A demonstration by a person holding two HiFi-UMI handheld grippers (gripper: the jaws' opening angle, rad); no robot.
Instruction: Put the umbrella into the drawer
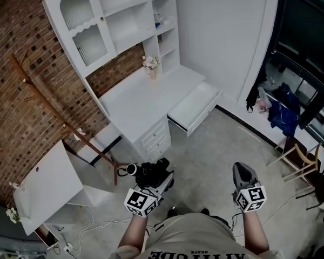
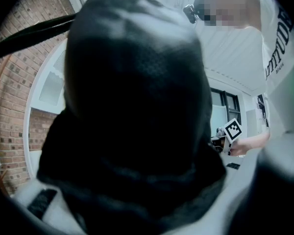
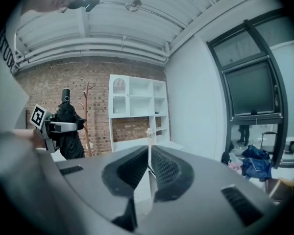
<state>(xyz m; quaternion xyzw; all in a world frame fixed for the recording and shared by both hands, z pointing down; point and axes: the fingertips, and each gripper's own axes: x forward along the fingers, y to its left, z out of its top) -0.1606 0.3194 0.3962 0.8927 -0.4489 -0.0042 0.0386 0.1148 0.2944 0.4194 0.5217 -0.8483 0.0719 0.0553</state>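
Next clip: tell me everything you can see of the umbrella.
The umbrella is a black folding one, collapsed, its dull fabric loosely bunched. The left gripper clamps it around the middle, in the air, short of the white desk. From the right gripper view it stands roughly upright, a short black cylindrical end on top.

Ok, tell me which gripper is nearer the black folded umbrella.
Left. The left gripper is closed on the umbrella itself; the right gripper is apart from it, off to its right, shut and empty.
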